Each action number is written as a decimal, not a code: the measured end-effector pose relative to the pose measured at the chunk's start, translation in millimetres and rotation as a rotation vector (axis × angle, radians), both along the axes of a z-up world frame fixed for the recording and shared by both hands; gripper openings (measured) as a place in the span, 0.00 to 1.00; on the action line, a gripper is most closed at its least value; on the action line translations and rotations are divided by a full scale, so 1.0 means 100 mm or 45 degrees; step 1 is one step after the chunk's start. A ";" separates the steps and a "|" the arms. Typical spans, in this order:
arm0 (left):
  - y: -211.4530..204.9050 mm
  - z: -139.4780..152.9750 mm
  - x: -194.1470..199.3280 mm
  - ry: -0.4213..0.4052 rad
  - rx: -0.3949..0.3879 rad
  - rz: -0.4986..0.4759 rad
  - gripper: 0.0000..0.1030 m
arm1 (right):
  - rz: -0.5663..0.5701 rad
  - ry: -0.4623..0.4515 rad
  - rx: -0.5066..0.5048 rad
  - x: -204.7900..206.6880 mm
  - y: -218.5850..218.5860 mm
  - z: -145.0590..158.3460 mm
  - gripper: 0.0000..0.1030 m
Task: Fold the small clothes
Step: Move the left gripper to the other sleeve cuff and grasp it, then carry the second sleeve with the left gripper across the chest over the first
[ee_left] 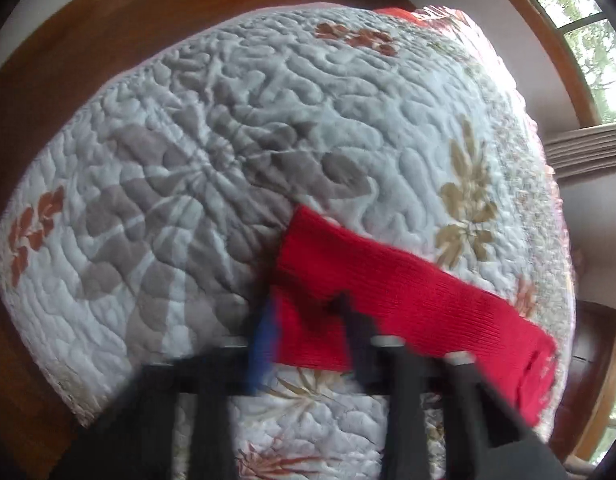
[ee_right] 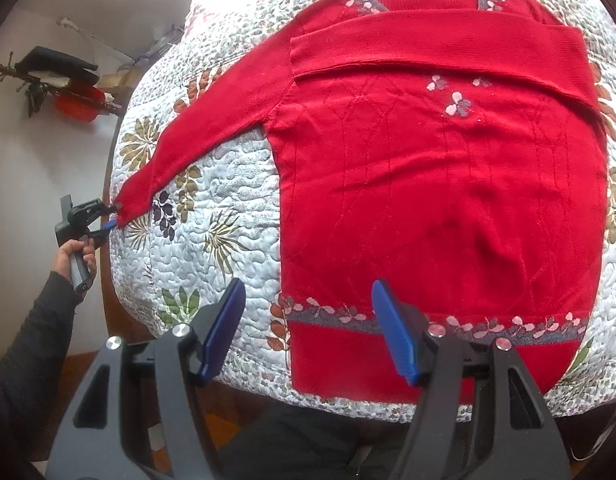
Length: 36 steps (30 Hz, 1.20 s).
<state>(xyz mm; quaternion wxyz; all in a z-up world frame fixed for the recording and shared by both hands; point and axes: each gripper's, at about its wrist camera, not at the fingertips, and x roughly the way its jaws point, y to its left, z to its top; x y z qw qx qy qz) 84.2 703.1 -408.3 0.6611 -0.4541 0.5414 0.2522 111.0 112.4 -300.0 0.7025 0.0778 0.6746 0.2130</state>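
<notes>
Hand [ee_right: 77, 256] in a dark sleeve [ee_right: 32, 344] at far left of the right wrist view, gripping the handle of the left claw [ee_right: 113, 216]. Claw closed on the cuff of the red sweater's [ee_right: 440, 200] left sleeve [ee_right: 212, 120], pulled taut and stretched diagonally out over the edge of the quilted bedspread [ee_right: 228, 200]. Same cuff seen close in the left wrist view, red knit [ee_left: 372, 292] pinched between blurred dark fingers [ee_left: 356, 328], one blue pad [ee_left: 264, 344] showing.

Sweater body flat on the bed, neckline away, hem with a grey floral band [ee_right: 508, 328] nearest. Other sleeve [ee_right: 440, 52] already folded across the chest.

Right claw [ee_right: 308, 328] above the hem's left corner, blue pads [ee_right: 392, 332] spread wide, holding nothing, not touching cloth.
</notes>
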 end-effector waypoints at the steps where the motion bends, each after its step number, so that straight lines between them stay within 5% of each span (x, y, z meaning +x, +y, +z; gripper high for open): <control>1: 0.01 0.03 -0.02 -0.005 0.002 -0.006 0.11 | 0.000 -0.007 0.003 -0.01 -0.02 0.02 0.64; 8: -0.38 1.08 0.27 -0.297 0.072 -0.115 0.09 | -0.042 -0.057 0.045 -0.01 -0.23 0.21 0.64; 12: -0.99 1.85 0.72 -0.511 0.101 -0.293 0.09 | -0.081 -0.081 0.070 0.01 -0.44 0.29 0.64; 18: -1.98 2.42 1.45 -0.688 0.074 -0.543 0.09 | -0.145 -0.107 0.089 0.05 -0.76 0.35 0.64; 26: -3.25 2.34 2.29 -0.697 -0.015 -0.797 0.09 | -0.278 -0.130 0.094 0.15 -1.34 0.31 0.64; 36: -4.69 1.66 2.87 -0.573 -0.166 -1.055 0.09 | -0.442 -0.117 0.102 0.39 -1.98 0.16 0.64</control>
